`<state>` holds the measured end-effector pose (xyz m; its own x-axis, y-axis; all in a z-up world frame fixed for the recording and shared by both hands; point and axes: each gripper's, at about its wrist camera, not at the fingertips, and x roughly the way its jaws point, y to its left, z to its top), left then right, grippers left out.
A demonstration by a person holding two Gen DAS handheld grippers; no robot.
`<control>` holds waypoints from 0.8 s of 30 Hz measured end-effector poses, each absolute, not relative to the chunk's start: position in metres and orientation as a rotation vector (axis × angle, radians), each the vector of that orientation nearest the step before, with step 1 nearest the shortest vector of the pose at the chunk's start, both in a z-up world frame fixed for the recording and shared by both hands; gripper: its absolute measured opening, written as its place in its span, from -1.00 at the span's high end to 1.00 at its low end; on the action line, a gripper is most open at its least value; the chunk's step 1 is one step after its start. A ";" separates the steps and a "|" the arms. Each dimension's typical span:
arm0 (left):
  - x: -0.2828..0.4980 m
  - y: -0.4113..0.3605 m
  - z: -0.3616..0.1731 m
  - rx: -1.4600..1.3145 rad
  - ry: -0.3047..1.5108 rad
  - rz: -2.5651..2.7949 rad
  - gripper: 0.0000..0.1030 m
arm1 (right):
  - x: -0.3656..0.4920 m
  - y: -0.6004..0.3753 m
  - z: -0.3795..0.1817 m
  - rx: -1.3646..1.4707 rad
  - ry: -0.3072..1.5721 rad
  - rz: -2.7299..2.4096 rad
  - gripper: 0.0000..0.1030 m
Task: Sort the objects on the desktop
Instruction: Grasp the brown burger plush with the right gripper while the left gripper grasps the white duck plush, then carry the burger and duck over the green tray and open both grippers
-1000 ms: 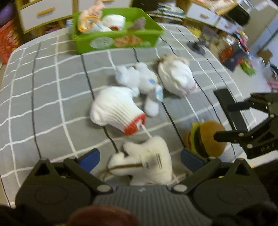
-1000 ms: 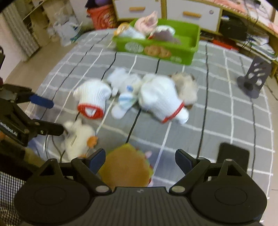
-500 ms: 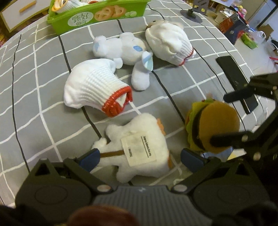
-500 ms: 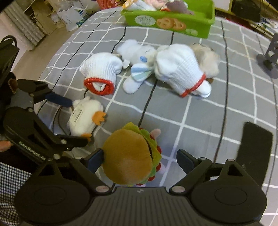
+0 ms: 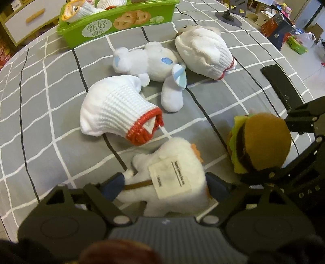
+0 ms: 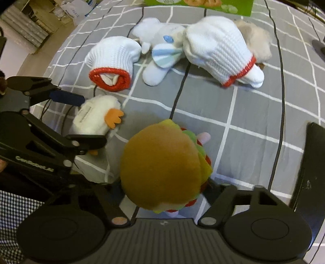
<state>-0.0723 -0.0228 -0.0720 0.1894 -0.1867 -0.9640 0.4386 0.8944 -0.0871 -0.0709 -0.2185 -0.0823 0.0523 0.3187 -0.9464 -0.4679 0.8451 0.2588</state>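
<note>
My left gripper [image 5: 165, 186] is shut on a white plush duck [image 5: 172, 172] with an orange foot and a label; the duck also shows in the right wrist view [image 6: 95, 117]. My right gripper [image 6: 162, 188] is shut on a plush hamburger [image 6: 160, 168], seen at the right in the left wrist view [image 5: 262, 142]. Two white knit gloves with red cuffs [image 5: 115, 109] [image 5: 205, 52] lie on the grey checked cloth. A white and blue plush toy [image 5: 154, 61] lies between them. A beige plush [image 6: 256, 38] is partly under the far glove.
A green basket [image 5: 121, 18] holding gloves and toys stands at the far edge. A black phone [image 5: 280, 85] lies at the right. A black stand [image 5: 229, 12] is at the far right. Drawers and clutter are beyond the table.
Both grippers have moved forward and down and closed: the left onto the duck, the right onto the hamburger. The other toys have not moved.
</note>
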 end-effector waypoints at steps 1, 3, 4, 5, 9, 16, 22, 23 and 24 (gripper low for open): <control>-0.072 -0.022 -0.071 0.225 1.308 -0.449 -0.65 | -0.071 -0.219 -0.082 -0.127 1.393 0.604 -0.38; -0.072 -0.023 -0.071 0.221 1.304 -0.453 -0.61 | -0.072 -0.219 -0.080 -0.130 1.387 0.607 -0.36; -0.072 -0.022 -0.070 0.217 1.304 -0.457 -0.58 | -0.072 -0.218 -0.079 -0.135 1.384 0.608 -0.35; -0.071 -0.022 -0.069 0.211 1.303 -0.461 -0.49 | -0.073 -0.218 -0.078 -0.139 1.378 0.609 -0.35; -0.069 -0.020 -0.063 0.181 1.300 -0.473 -0.37 | -0.073 -0.218 -0.070 -0.131 1.348 0.614 -0.34; -0.067 -0.016 -0.058 0.149 1.297 -0.473 -0.25 | -0.065 -0.229 -0.057 -0.082 1.311 0.599 -0.34; -0.064 -0.011 -0.047 0.125 1.268 -0.470 -0.09 | -0.061 -0.233 -0.053 -0.053 1.297 0.582 -0.34; -0.064 -0.011 -0.045 0.124 1.259 -0.464 -0.07 | -0.060 -0.234 -0.052 -0.048 1.294 0.580 -0.34; -0.065 -0.010 -0.042 0.124 1.248 -0.461 -0.06 | -0.060 -0.235 -0.051 -0.043 1.290 0.577 -0.34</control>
<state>-0.0646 -0.0102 -0.0418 0.2387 -0.2693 -0.9330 0.4023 0.9019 -0.1574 -0.0601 -0.2348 -0.0506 0.1571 0.3801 -0.9115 -0.4264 0.8586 0.2846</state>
